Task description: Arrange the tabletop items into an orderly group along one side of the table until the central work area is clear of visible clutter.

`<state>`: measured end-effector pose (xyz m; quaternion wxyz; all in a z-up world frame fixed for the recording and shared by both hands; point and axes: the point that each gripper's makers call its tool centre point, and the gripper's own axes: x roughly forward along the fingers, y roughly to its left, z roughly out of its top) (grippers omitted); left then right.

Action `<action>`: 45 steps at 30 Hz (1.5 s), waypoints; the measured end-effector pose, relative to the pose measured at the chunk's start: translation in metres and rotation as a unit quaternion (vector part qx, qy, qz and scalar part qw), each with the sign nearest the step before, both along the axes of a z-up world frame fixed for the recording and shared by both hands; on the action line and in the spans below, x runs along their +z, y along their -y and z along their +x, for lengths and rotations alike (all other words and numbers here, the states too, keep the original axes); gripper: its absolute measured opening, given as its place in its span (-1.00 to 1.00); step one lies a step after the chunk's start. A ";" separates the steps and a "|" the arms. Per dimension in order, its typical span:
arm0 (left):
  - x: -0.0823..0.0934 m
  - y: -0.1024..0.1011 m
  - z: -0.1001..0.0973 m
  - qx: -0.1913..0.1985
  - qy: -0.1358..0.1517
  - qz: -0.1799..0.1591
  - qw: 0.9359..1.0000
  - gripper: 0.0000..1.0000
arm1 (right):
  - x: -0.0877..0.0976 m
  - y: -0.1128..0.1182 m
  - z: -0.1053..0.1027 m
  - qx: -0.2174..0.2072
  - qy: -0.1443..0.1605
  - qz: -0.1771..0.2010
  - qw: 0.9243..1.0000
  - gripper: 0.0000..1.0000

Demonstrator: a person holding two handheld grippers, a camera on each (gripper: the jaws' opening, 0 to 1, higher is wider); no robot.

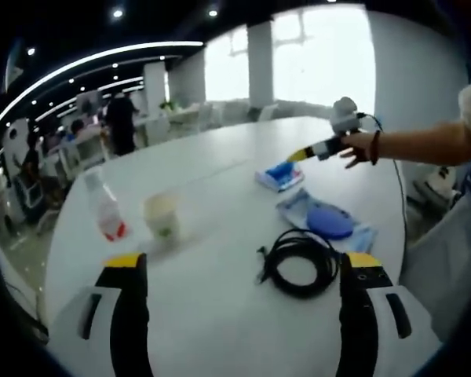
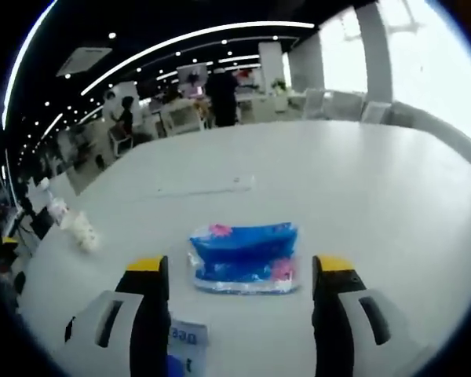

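- Tabletop items lie spread over the white bench (image 1: 220,314), and none of them is held.
- In the left gripper view, the left tongs (image 1: 243,271) stand spread wide, with nothing between the two yellow-tipped jaws.
- Just ahead of the left tongs, near the right jaw, a coiled black cable (image 1: 300,261) lies flat on the bench.
- Just beyond the cable there is a clear packet with a round blue thing (image 1: 327,220) inside it.
- To the left of the cable stands a pale cup (image 1: 162,214), and beside it a clear plastic bottle (image 1: 106,206) with a red label; both are blurred.
- Farther out, a blue tissue pack (image 1: 280,175) lies on the bench, and the right tongs (image 1: 298,155) hover just above it, held by a hand (image 1: 359,148) that reaches in from the right.
- In the right gripper view, the right tongs (image 2: 242,265) are spread open, and the same blue tissue pack (image 2: 244,257) lies between the jaws, touching neither of them.
- At the far left of the right gripper view the pale cup (image 2: 82,230) is small and unclear.
- Behind the bench, people (image 1: 119,119) stand in an office with chairs and desks.
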<state>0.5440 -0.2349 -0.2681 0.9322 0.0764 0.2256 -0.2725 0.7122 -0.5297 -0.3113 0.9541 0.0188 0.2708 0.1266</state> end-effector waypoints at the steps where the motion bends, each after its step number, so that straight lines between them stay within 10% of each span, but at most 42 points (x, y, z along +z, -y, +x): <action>1: 0.001 0.002 -0.001 -0.003 0.002 -0.002 1.000 0.97 | 0.001 -0.002 -0.007 0.003 0.002 0.004 1.000 0.53; 19: 0.009 0.021 0.003 -0.029 0.003 -0.030 0.999 0.97 | 0.014 -0.059 -0.072 0.107 0.000 0.016 0.994 0.99; 45: -0.003 0.062 0.033 -0.123 -0.005 -0.014 0.992 0.85 | 0.008 -0.082 -0.167 0.134 -0.048 0.002 0.990 0.99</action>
